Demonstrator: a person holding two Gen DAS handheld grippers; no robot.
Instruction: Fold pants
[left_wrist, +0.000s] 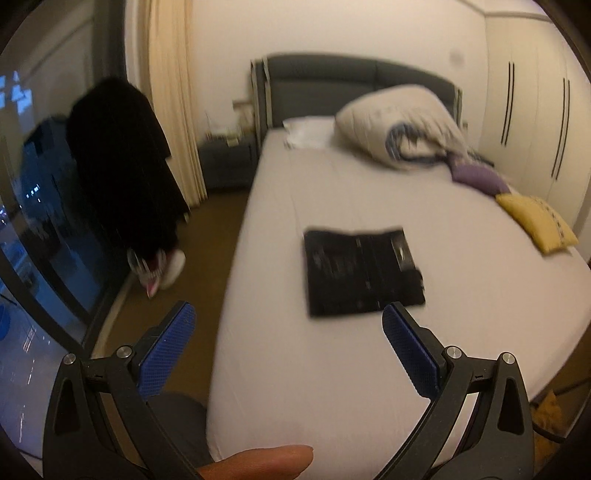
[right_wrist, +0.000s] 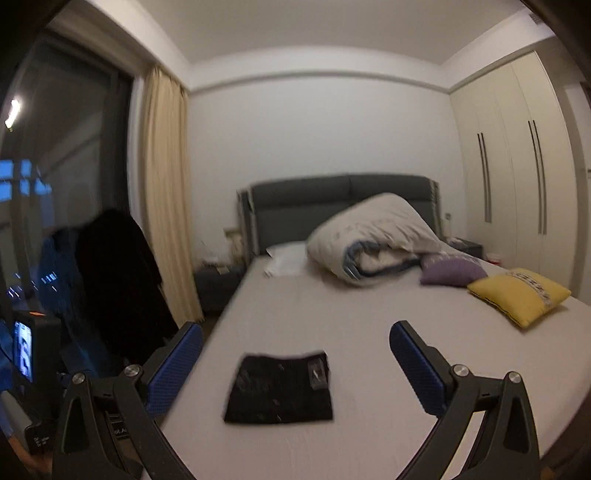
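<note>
The black pants (left_wrist: 362, 271) lie folded into a flat rectangle on the white bed sheet (left_wrist: 295, 369). They also show in the right wrist view (right_wrist: 280, 387). My left gripper (left_wrist: 288, 321) is open and empty, held above the bed's near edge, short of the pants. My right gripper (right_wrist: 295, 339) is open and empty, held above the bed with the pants seen between its blue pads (right_wrist: 413, 365). Neither gripper touches the pants. A fingertip (left_wrist: 258, 461) shows at the bottom of the left wrist view.
A rolled duvet (right_wrist: 369, 236), a purple cushion (right_wrist: 450, 269) and a yellow cushion (right_wrist: 517, 295) lie at the bed's far right. A grey headboard (right_wrist: 332, 199) stands behind. Dark clothes hang by the window (left_wrist: 122, 162) at left. Wardrobe doors (right_wrist: 517, 184) stand at right.
</note>
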